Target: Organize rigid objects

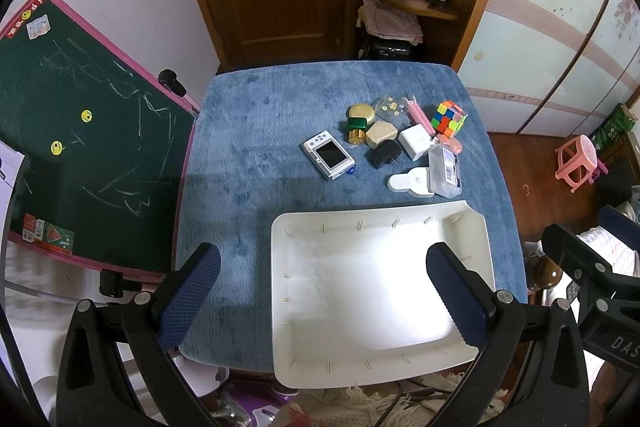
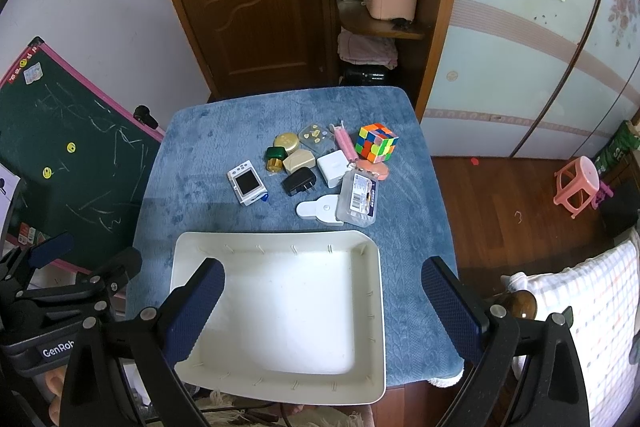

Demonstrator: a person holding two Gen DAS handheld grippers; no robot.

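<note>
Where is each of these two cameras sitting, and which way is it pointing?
Left wrist view: rides the left gripper, looking forward and down over the white tray; its own two open fingers show, and the other gripper's frame at far right.
Right wrist view: rides the right gripper, facing the same way; its open fingers show, and the left gripper's frame at far left.
Shared: tray, blue table cover, Rubik's cube, door.

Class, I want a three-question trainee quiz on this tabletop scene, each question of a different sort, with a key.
1. True or false: the white tray already holds the Rubik's cube.
2. Multiple choice: the black plug adapter lies nearest the A) white charger B) chalkboard C) pink stool.
3. Fill in: the left gripper and right gripper are both ____.

Key: 1 false; 2 A; 3 open.
</note>
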